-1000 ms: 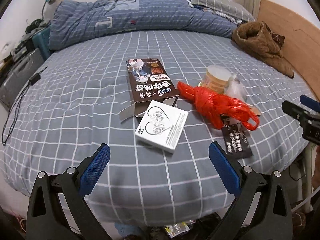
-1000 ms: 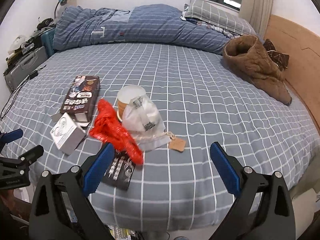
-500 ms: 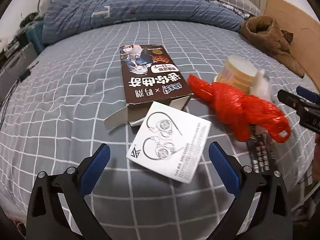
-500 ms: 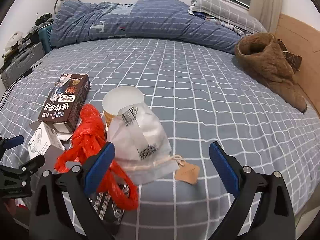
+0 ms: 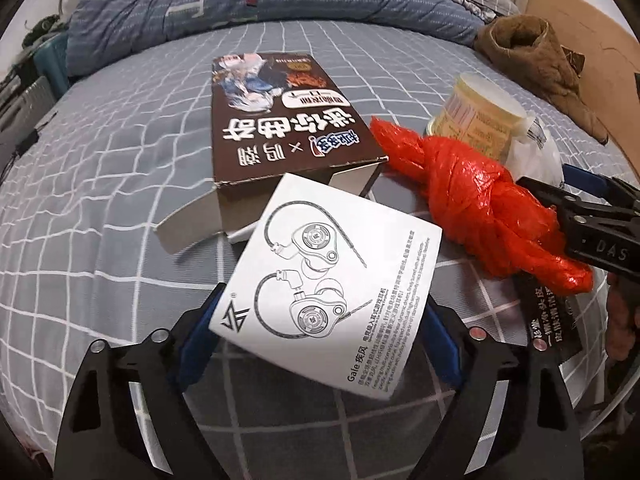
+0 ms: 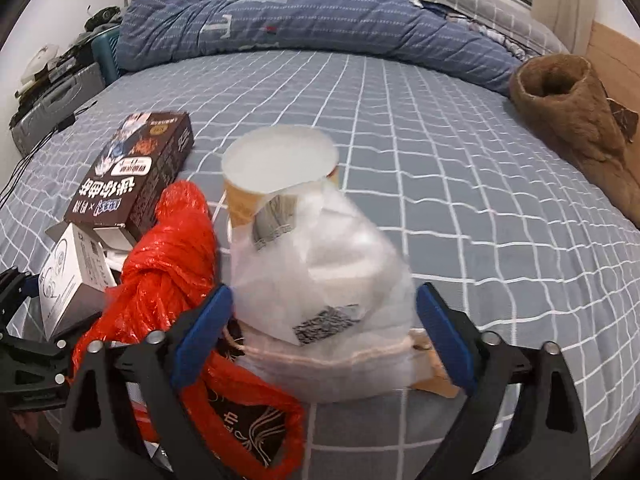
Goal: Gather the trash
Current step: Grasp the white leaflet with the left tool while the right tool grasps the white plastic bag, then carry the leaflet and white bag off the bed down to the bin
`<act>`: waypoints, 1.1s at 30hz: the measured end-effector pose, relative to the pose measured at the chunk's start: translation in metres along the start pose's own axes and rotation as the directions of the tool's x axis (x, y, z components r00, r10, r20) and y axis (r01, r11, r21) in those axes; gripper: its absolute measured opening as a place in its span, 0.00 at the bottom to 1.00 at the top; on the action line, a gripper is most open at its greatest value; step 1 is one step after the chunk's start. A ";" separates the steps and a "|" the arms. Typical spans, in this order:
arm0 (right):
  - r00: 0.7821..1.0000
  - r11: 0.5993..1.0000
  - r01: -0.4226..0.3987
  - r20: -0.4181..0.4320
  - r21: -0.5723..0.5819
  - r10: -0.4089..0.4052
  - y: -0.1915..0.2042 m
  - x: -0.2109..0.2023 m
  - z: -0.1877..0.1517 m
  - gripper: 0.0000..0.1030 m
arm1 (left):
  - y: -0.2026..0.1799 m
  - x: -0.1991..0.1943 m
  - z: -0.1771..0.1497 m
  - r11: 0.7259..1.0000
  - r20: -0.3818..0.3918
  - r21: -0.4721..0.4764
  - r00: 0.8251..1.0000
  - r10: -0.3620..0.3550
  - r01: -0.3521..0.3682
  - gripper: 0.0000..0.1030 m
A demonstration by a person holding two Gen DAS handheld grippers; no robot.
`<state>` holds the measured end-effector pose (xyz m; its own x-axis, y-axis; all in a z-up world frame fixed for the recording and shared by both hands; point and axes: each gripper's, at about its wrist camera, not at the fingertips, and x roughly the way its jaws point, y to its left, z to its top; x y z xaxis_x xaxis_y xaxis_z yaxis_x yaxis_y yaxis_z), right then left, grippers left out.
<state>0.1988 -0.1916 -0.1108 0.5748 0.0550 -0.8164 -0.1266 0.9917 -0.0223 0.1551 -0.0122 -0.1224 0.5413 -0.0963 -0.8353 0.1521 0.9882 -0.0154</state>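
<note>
Two tools were closing: your left tool (image 5: 320,330) straddled the white earphone box (image 5: 328,280), your right tool (image 6: 322,332) straddled the clear plastic bag (image 6: 320,276), neither clamped yet.

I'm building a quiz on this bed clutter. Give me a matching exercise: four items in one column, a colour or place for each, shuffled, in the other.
Things:
1. earphone box
2. plastic bag
3. snack box
4. paper cup

Descriptions:
A. knotted, red
B. dark brown with white characters
C. white, between the left gripper's jaws
D. behind the translucent pouch

Pairs: 1-C, 2-A, 3-B, 4-D
</note>
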 end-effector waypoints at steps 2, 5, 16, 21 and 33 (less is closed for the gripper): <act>1.000 1.000 -0.006 -0.004 0.002 0.006 0.002 0.002 -0.001 0.71 | -0.002 0.002 0.000 1.000 0.003 0.017 1.000 0.011 -0.011 0.77; 1.000 1.000 -0.016 -0.011 0.004 0.016 0.004 0.003 -0.002 0.65 | -0.004 0.002 -0.001 0.999 0.009 0.027 1.000 0.022 -0.023 0.76; 0.998 0.999 0.018 0.053 0.030 -0.020 0.004 -0.013 -0.008 0.60 | -0.009 -0.007 -0.003 0.999 0.030 0.029 0.999 0.037 -0.038 0.76; 0.997 0.998 0.030 0.075 0.053 -0.034 -0.001 -0.026 -0.007 0.60 | -0.012 -0.014 -0.003 0.999 0.034 0.042 0.999 0.013 -0.014 0.76; 0.994 0.995 0.023 0.107 0.098 -0.033 -0.021 -0.066 -0.018 0.58 | -0.030 -0.044 -0.007 0.997 0.041 0.077 0.999 0.018 -0.021 0.76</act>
<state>0.1490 -0.2185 -0.0667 0.6618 0.0340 -0.7489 -0.0338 0.9993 0.0155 0.1213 -0.0366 -0.0893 0.5773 -0.0833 -0.8123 0.2038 0.9780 0.0445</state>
